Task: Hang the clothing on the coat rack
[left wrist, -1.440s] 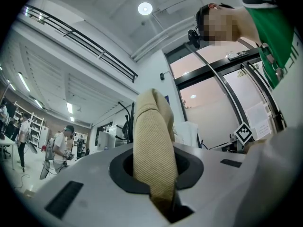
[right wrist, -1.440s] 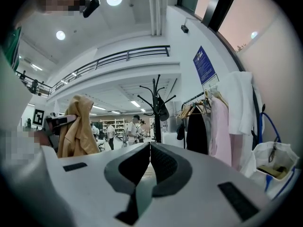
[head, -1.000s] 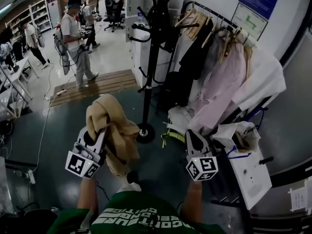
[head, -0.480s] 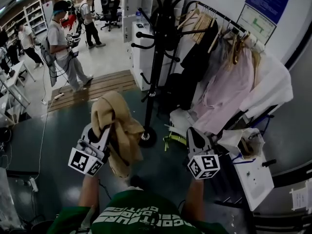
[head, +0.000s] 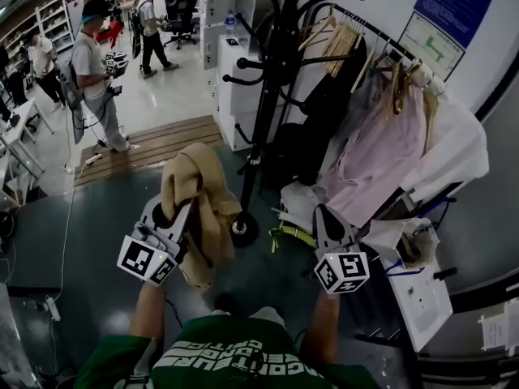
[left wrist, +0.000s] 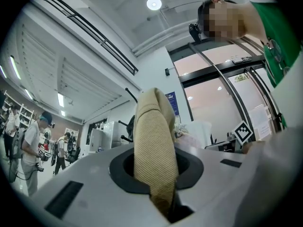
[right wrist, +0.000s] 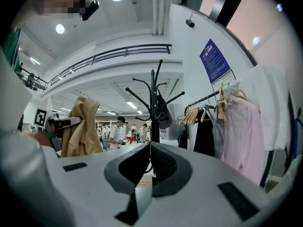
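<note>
My left gripper (head: 186, 213) pinches the tan garment (head: 195, 177); my right gripper (head: 322, 211) is pressed together. The coat rack (head: 263, 120) stands just ahead, with open floor (head: 105, 209) to its left.

Left gripper (head: 180, 211): clamped on a tan garment (head: 197, 186), which drapes over its jaws
Coat rack (head: 261, 112): black, upright, just beyond the garment
Right gripper (head: 323, 215): right of the rack's base, near a hanging pink shirt (head: 377, 148)

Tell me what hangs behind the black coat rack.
Behind the coat rack: a clothes rail with hangers carrying a black garment, a pink garment and a white one. The garments cover the rail's lower frame.
</note>
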`<action>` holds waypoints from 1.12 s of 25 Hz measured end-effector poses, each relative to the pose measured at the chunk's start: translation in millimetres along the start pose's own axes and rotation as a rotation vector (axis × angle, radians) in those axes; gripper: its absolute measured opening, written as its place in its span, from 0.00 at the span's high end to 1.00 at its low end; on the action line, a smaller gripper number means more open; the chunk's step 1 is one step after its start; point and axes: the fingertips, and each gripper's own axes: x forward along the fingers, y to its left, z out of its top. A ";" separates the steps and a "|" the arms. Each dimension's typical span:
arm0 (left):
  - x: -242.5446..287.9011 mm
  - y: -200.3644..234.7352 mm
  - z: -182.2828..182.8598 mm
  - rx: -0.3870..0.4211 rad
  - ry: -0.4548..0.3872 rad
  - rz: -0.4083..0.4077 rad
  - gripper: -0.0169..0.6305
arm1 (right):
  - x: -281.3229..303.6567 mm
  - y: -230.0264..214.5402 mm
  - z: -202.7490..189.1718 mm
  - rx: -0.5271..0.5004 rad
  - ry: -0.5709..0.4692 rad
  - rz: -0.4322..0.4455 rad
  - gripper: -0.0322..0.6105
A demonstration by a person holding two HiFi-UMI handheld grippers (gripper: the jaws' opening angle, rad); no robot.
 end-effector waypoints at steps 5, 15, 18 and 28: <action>13.6 3.3 5.3 0.015 0.002 0.026 0.89 | 10.8 -3.2 8.5 -0.007 -0.017 0.035 0.94; 52.9 5.8 22.2 0.023 -0.014 0.109 0.89 | 24.8 -28.4 25.8 -0.014 -0.046 0.103 0.94; 65.1 6.2 33.8 0.033 -0.038 0.123 0.89 | 27.1 -36.8 27.7 -0.014 -0.052 0.115 0.94; 114.8 13.7 83.6 0.092 -0.115 0.144 0.89 | 33.4 -62.5 32.0 0.002 -0.071 0.125 0.94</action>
